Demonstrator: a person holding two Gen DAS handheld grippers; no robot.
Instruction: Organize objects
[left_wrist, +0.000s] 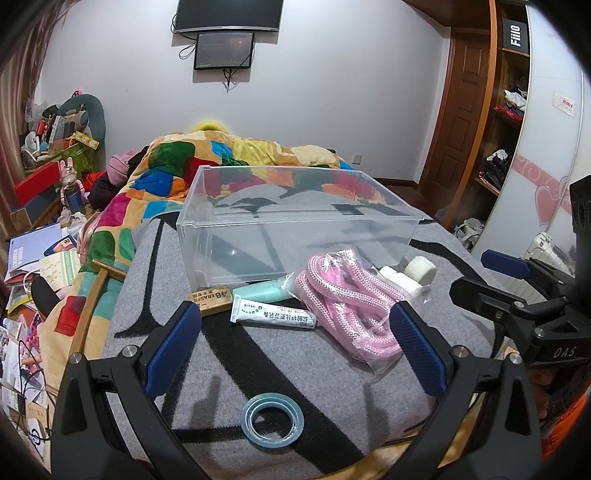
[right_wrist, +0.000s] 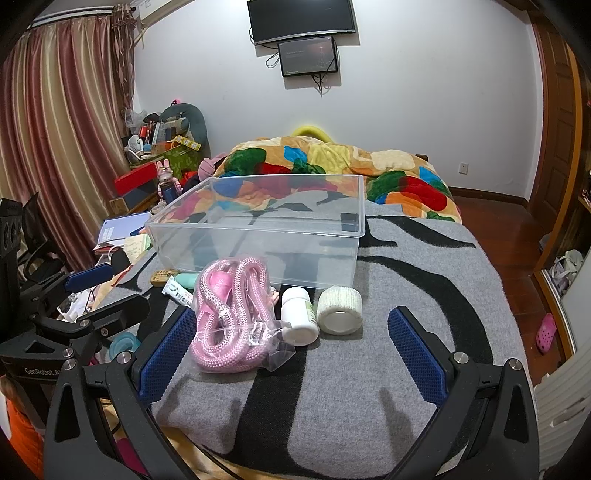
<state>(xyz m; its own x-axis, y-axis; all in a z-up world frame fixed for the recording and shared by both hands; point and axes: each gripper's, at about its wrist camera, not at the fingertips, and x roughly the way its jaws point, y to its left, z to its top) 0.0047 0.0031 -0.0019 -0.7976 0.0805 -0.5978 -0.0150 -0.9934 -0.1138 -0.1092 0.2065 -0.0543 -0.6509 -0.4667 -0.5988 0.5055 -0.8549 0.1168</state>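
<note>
A clear plastic bin (left_wrist: 295, 225) (right_wrist: 258, 229) stands empty on the grey and black blanket (left_wrist: 314, 365). In front of it lie a bagged pink rope (left_wrist: 347, 302) (right_wrist: 229, 314), a white tube (left_wrist: 273, 314), a mint tube (left_wrist: 258, 290), a wooden eraser block (left_wrist: 210, 299), a white bottle (right_wrist: 299, 314), a white bandage roll (right_wrist: 340, 310) and a blue tape ring (left_wrist: 272, 416). My left gripper (left_wrist: 295, 332) is open and empty above the tape ring. My right gripper (right_wrist: 291, 339) is open and empty, near the bottle and rope.
A colourful quilt (left_wrist: 221, 158) is heaped behind the bin. Clutter of boxes, books and toys (left_wrist: 48, 192) fills the floor at the left. A wooden door and shelves (left_wrist: 480, 122) stand at the right. A pink shoe (right_wrist: 546, 332) lies on the floor.
</note>
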